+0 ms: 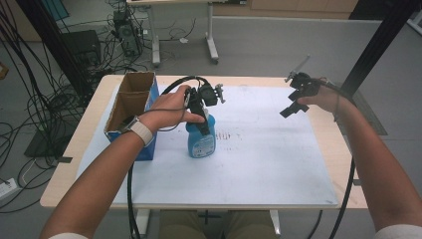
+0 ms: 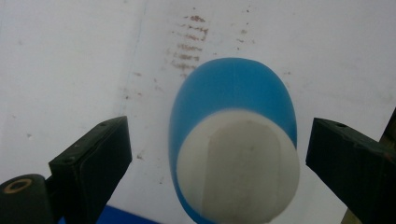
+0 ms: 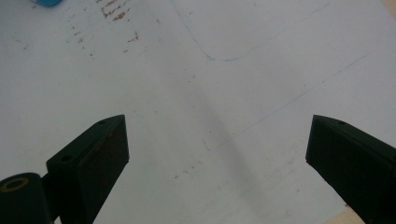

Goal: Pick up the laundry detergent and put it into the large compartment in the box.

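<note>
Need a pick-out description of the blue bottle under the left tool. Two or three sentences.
Start at the white sheet covering the table, then find the open cardboard box at its left edge. The bottle stands upright just right of that box, with the left tool open over its top. It is the sole blue, white-capped, labelled thing on the sheet.

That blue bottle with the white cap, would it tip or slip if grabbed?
The blue bottle stands upright and taller than wide, so a sideways nudge might tip it. Its smooth, rounded plastic probably slips a little. The open left claw straddles its white cap.
</note>
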